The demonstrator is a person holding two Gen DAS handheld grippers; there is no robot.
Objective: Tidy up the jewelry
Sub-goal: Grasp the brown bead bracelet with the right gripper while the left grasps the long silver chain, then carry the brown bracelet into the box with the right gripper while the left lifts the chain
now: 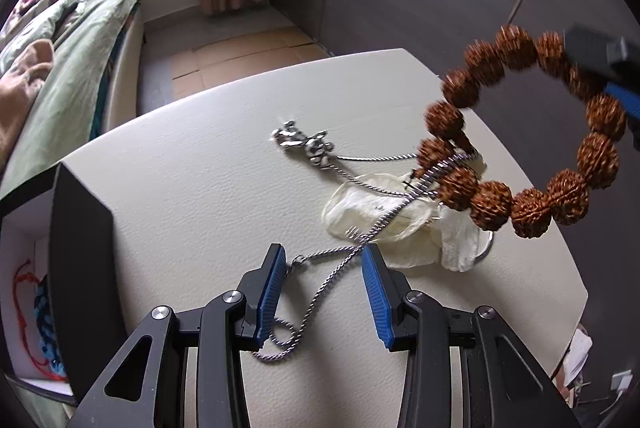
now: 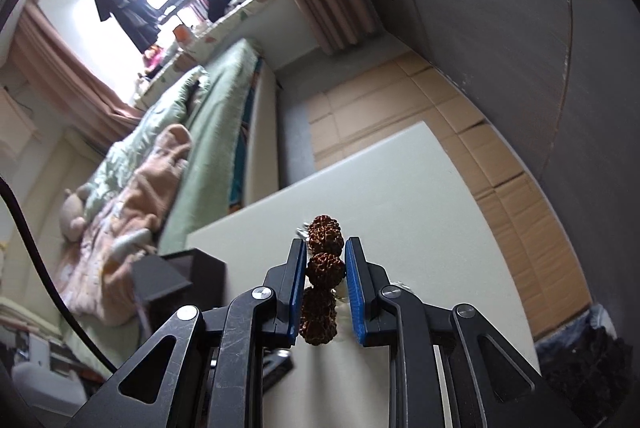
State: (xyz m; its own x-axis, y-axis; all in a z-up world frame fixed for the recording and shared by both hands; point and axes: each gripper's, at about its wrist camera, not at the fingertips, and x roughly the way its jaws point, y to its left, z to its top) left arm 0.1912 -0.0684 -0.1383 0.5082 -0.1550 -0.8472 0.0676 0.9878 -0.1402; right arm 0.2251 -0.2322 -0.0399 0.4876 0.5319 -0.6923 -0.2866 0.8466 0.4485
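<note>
**Beaded bracelet lifted clear, chain still lying on the table**

The right gripper [image 2: 326, 268] pinches a bracelet of knobbly brown seed beads [image 2: 325, 270] between its ribbed blue pads [image 2: 354, 292]; the beads stack in a column in the narrow gap. From the left wrist view the same bracelet [image 1: 520, 132] hangs as an open ring in the air at the right, above the table, each bead round, deeply wrinkled and reddish-brown, with the right gripper's tip [image 1: 600, 68] clamped on its far side.

The left gripper [image 1: 324, 260] hovers low over the near part of the table, its blue ribbed fingers [image 1: 272, 292] spread wide with nothing between them but a twisted silver rope chain [image 1: 320, 288] lying under them. The chain loops near the gripper and runs away to a small shiny metal pendant [image 1: 308, 144], lumpy in shape, farther out. It crosses a crumpled translucent plastic pouch [image 1: 384, 220] beside a scrap of white tissue [image 1: 460, 240].

The table [image 1: 192, 180] has a pale, finely grained leather-like surface. At its left edge stands a dark open box [image 1: 80, 268] with a white interior holding red cord [image 1: 24, 288] and something blue.
</note>
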